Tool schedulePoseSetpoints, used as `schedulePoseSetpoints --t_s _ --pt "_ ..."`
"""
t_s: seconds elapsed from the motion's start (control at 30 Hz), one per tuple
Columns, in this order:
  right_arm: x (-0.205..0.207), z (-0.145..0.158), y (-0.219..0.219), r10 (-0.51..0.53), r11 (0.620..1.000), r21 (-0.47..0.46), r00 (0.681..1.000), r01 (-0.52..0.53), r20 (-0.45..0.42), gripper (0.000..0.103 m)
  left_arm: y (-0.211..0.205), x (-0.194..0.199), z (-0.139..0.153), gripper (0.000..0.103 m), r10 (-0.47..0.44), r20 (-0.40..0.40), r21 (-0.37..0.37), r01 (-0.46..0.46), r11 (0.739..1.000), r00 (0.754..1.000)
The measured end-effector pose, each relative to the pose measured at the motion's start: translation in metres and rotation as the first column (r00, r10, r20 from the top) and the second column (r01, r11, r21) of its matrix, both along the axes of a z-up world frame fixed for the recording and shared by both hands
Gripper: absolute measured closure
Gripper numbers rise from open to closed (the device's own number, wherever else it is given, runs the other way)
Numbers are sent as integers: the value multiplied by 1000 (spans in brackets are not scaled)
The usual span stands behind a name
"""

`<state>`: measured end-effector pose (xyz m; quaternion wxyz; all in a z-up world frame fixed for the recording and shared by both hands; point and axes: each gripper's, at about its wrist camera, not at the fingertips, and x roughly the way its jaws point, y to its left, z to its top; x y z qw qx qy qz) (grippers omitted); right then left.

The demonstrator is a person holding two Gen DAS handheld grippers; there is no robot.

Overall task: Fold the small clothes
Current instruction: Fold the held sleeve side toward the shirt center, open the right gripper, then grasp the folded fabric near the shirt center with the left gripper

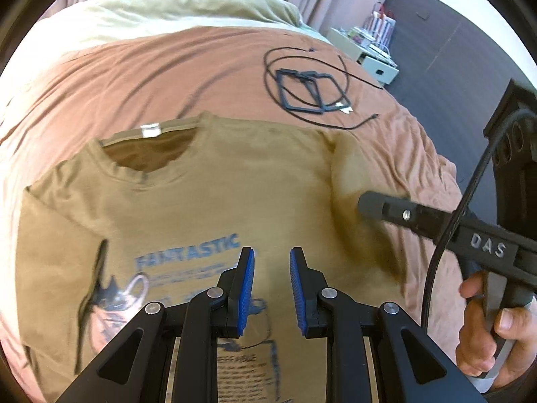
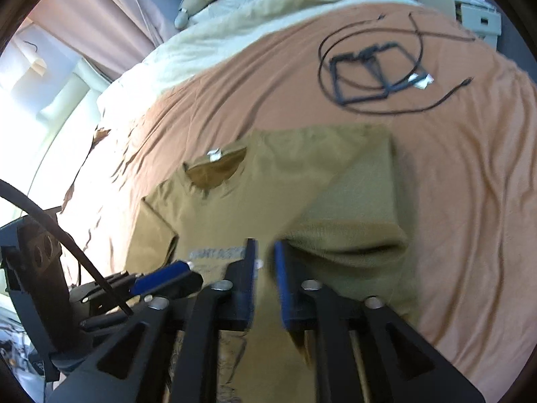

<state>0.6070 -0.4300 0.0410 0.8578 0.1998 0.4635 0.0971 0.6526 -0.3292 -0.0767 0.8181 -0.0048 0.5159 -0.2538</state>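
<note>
A tan T-shirt (image 1: 235, 184) with blue "FANTASTIC" print lies front up on the orange-brown bedsheet (image 1: 167, 74), its neck towards the pillows. My left gripper (image 1: 272, 268) hovers over the print, blue pads apart, with nothing between them. My right gripper (image 1: 364, 203) comes in from the right, its tip at the shirt's blurred right sleeve. In the right wrist view the right gripper (image 2: 266, 255) is open above the shirt (image 2: 268, 184), nothing pinched. The right sleeve (image 2: 355, 201) lies folded in over the body. The left gripper's fingers (image 2: 161, 278) show at lower left.
A black cable looped around black frames (image 1: 308, 90) (image 2: 369, 74) lies on the sheet beyond the shirt. A cream duvet (image 1: 151, 13) covers the bed's head end. White drawers (image 1: 372, 57) stand beside the bed. A person's hand (image 1: 486, 329) holds the right gripper's handle.
</note>
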Motion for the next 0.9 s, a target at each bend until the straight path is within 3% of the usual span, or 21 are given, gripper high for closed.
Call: schedulePoseSetpoints --t_s 0.03,0.1,0.33,0.5,0.63,0.9 --pt "1 2 4 1 1000 -2 1000 -1 6 46 5 1 1 79 9 -1 0 -9 1000 1000" --pt "-1 8 2 -8 1000 -9 999 9 37 38 10 2 2 78 19 -2 -3 -19 1000 1000" --pt "-13 2 -23 -75 996 -52 996 77 44 38 0 -1 -1 61 2 3 -12 -2 1000 1000" --pt "-23 -12 -39 -113 991 -67 993 115 29 38 -26 -5 -8 61 -43 10 -13 43 999 999" --pt "-28 -26 -48 -143 987 -73 990 143 -2 56 -48 -7 -15 61 -82 8 -27 82 996 997" --pt "-33 -56 -63 -152 987 -71 986 148 -64 68 -86 -8 -44 61 -131 -12 -2 131 991 991"
